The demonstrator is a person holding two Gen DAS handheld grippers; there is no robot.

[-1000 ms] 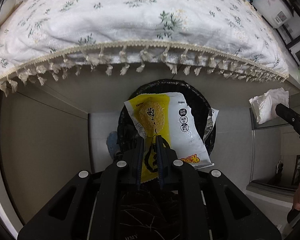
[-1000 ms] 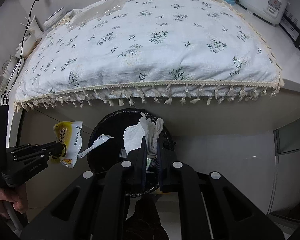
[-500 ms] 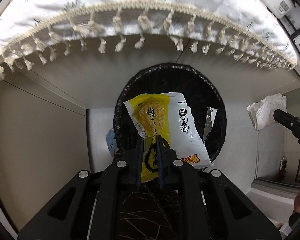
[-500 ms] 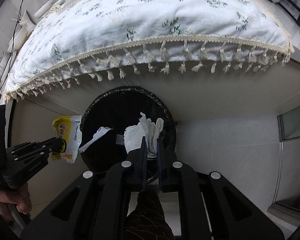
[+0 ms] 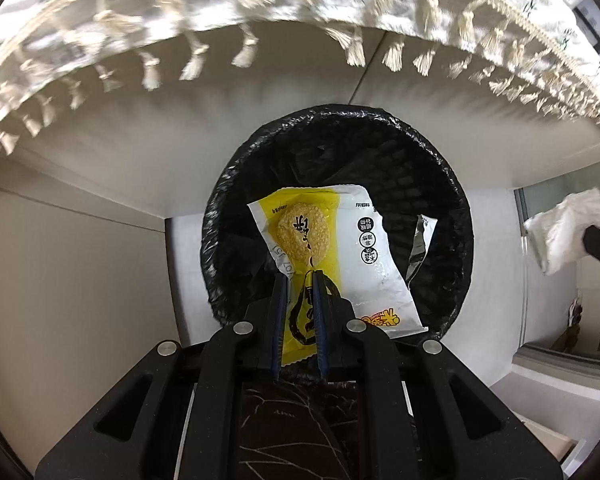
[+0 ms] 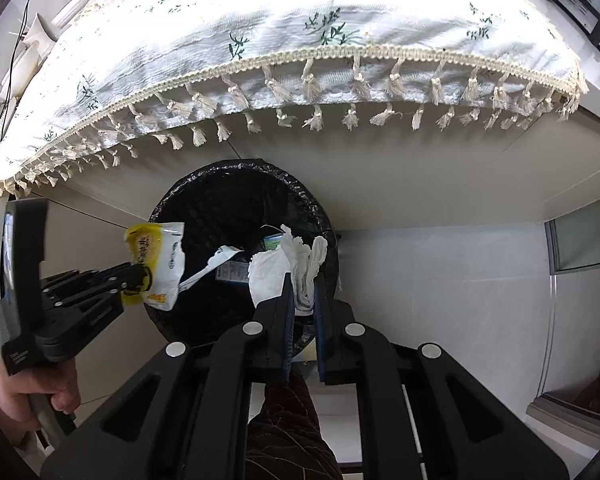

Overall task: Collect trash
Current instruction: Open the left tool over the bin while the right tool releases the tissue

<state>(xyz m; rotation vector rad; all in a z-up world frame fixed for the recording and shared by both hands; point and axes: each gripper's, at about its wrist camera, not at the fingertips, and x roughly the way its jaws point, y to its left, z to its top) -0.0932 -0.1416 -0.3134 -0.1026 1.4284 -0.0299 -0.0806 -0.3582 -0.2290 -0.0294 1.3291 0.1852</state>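
1. Pinching yellow snack wrapper [image 5: 332, 256] in my left gripper [image 5: 300, 276], directly above the black-lined bin [image 5: 440, 168].
2. My right gripper [image 6: 302, 280] clamps a white tissue [image 6: 276, 272] over the bin's right rim.

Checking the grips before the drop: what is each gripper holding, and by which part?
Left gripper: yellow snack wrapper, pinched near its bottom edge. Right gripper: crumpled white tissue, by its lower end.

Yellow-white snack wrapper [image 5: 332, 256], torn open, hangs over black-lined trash bin [image 5: 452, 184] mouth. Crumpled white tissue [image 6: 296, 268] above bin's right rim.
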